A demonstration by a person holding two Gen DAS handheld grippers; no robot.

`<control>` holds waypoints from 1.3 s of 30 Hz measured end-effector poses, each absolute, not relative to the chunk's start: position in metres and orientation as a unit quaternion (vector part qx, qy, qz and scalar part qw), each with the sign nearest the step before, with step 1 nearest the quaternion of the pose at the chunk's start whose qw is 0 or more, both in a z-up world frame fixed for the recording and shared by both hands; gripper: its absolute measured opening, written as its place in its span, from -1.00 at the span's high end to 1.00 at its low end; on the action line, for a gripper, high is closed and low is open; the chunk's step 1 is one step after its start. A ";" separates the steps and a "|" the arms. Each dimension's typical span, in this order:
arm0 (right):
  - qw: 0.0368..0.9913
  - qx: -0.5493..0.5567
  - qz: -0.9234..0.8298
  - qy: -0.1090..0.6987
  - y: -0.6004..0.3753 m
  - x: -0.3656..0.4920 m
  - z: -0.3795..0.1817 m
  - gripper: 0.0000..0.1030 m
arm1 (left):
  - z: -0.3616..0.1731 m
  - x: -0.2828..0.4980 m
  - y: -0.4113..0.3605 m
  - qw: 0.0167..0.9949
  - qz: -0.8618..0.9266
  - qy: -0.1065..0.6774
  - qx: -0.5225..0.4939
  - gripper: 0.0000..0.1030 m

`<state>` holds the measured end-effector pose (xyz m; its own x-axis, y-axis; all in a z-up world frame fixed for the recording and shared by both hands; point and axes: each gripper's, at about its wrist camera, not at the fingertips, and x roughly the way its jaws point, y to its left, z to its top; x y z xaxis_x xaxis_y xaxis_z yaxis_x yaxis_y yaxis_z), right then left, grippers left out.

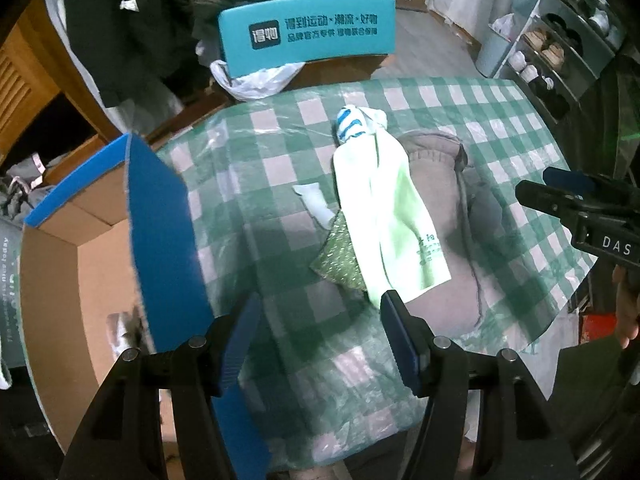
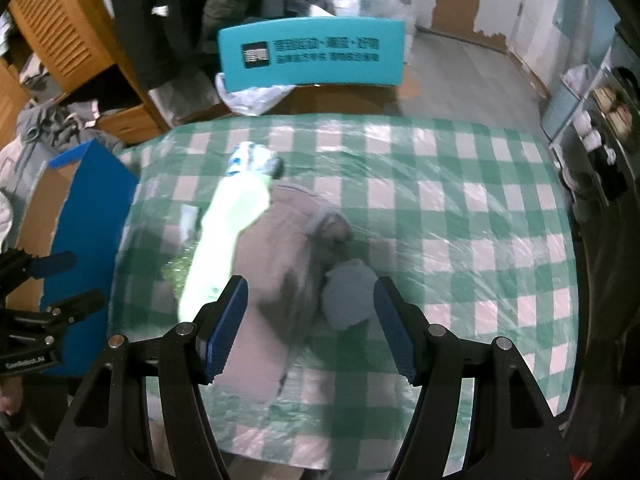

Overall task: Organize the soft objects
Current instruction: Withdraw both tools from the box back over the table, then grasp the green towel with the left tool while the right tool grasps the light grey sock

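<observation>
Ahead of both tongs, on the green checked table (image 1: 460,96), we count one grey-brown garment (image 1: 432,200), the largest soft thing here; it lies flat and crumpled, straight in front of the right gripper (image 2: 310,322) and just ahead and to the right of the left gripper (image 1: 318,340). We judge it limp and fairly light, likely to sag and trail when lifted, so a pinch on a bunched fold near its middle looks safer than a hold on a thin edge. Across its left side lies one pale green cloth (image 1: 384,216), long and thin, with print near its close end; it should be very light and floppy, and its near corner, just beyond the left tongs' right finger, seems the easiest hold. Touching the cloth's far end is one blue-and-white striped sock (image 1: 354,122), balled and springy, good to grip across its bulk. One green speckled piece (image 1: 340,262) pokes out from under the cloth on the left, and one small white piece (image 1: 314,200) lies beside it; both look flimsy. In the right view one small blue-grey item (image 2: 348,296) rests on the garment between that gripper's fingers, though blur hides what it is. One open cardboard box (image 1: 92,248) with blue flaps stands just left of the left tongs, probably the place for all this. Both tongs stand wide open and hold nothing.
</observation>
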<state>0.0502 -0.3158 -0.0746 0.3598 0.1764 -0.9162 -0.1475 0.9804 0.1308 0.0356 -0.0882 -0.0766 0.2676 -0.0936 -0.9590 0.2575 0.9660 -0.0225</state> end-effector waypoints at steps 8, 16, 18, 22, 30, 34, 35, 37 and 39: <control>0.815 0.025 0.075 0.575 -0.338 0.059 -0.097 -0.29 | -0.094 0.051 -0.108 0.783 -0.115 0.607 0.072 -0.27; 0.794 0.033 0.067 0.603 -0.345 0.071 -0.129 -0.29 | -0.115 0.066 -0.124 0.771 -0.119 0.622 0.070 -0.27; 0.789 0.037 0.068 0.610 -0.345 0.074 -0.137 -0.29 | -0.119 0.069 -0.127 0.767 -0.119 0.626 0.068 -0.27; 0.779 0.040 0.071 0.622 -0.345 0.079 -0.150 -0.29 | -0.125 0.075 -0.130 0.763 -0.123 0.631 0.067 -0.30; 0.762 0.029 0.076 0.642 -0.342 0.082 -0.173 -0.29 | -0.138 0.080 -0.141 0.754 -0.130 0.640 0.074 -0.35; 0.762 0.018 0.081 0.643 -0.338 0.082 -0.176 -0.08 | -0.137 0.082 -0.145 0.753 -0.136 0.641 0.067 -0.35; 0.759 0.020 0.086 0.645 -0.338 0.081 -0.177 0.17 | -0.135 0.083 -0.146 0.753 -0.139 0.640 0.061 -0.35; 0.755 0.028 0.092 0.649 -0.338 0.081 -0.179 0.26 | -0.132 0.083 -0.148 0.755 -0.147 0.637 0.048 -0.37; 0.756 0.025 0.092 0.647 -0.338 0.079 -0.177 0.41 | -0.129 0.083 -0.151 0.758 -0.152 0.633 0.037 -0.47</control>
<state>0.0789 -0.3382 -0.1769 0.1452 0.1714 -0.9744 -0.1077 0.9818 0.1566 0.0831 -0.1513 -0.1285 0.1518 -0.1825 -0.9714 0.2775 0.9512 -0.1353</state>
